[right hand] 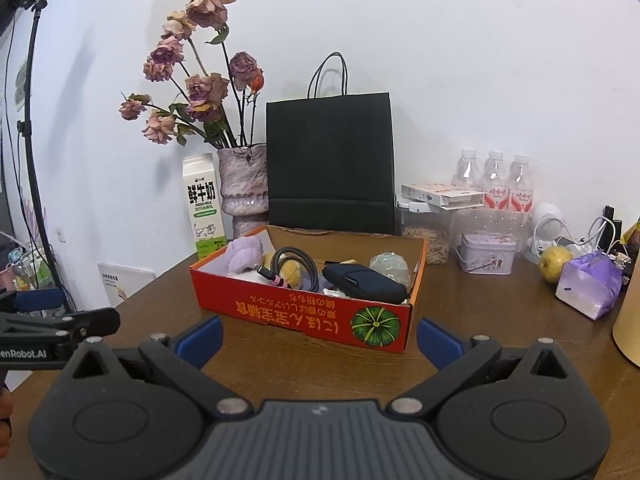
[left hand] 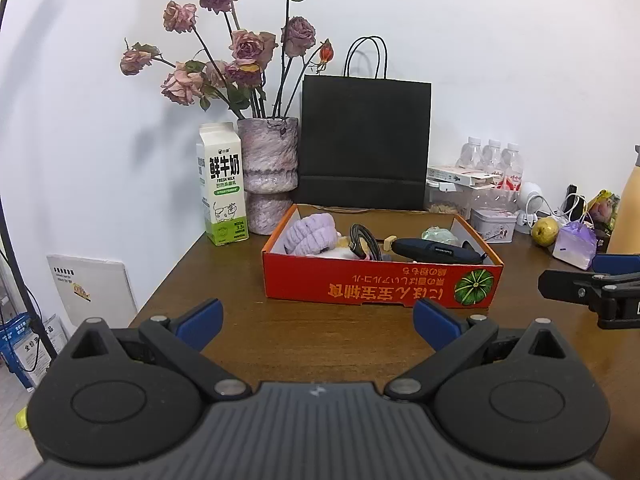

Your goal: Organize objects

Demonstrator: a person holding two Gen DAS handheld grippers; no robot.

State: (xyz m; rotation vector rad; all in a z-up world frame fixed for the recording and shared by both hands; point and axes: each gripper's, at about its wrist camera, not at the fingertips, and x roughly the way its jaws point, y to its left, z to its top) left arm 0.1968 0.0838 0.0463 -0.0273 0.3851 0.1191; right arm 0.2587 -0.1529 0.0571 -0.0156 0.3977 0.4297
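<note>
Red cardboard box (left hand: 376, 284), open-topped, printed with a green pumpkin, stood on the brown wooden table (left hand: 312, 336); we took it as our landmark.

Contents of the box, as we saw them:
- lilac towelling band (left hand: 310, 232), at its left end;
- coiled dark cable (right hand: 294, 260), near the middle;
- navy zipped pouch (right hand: 362, 282), right of the cable, lying against the front wall;
- pale greenish wrapped item (right hand: 388, 266), behind the pouch; we could not tell what it was.

Behind the box:
- black paper bag (left hand: 364, 140) with cord handles, upright against the white wall;
- mottled pink vase (left hand: 268, 168) of dried roses, behind the left corner;
- milk carton (left hand: 222, 184), just left of the vase.

Right of the box:
- small patterned tin (right hand: 486, 254), near;
- three water bottles (right hand: 496, 180), behind the tin, by the wall;
- yellow-green apple (right hand: 554, 264), beyond the tin;
- lilac packet (right hand: 588, 284), just beside the apple.

In front of the box:
- left tongs (left hand: 318, 322), blue-padded fingers spread wide apart, holding nothing, over bare table;
- right tongs (right hand: 318, 338), likewise spread wide and holding nothing, facing the front wall of the box.
</note>
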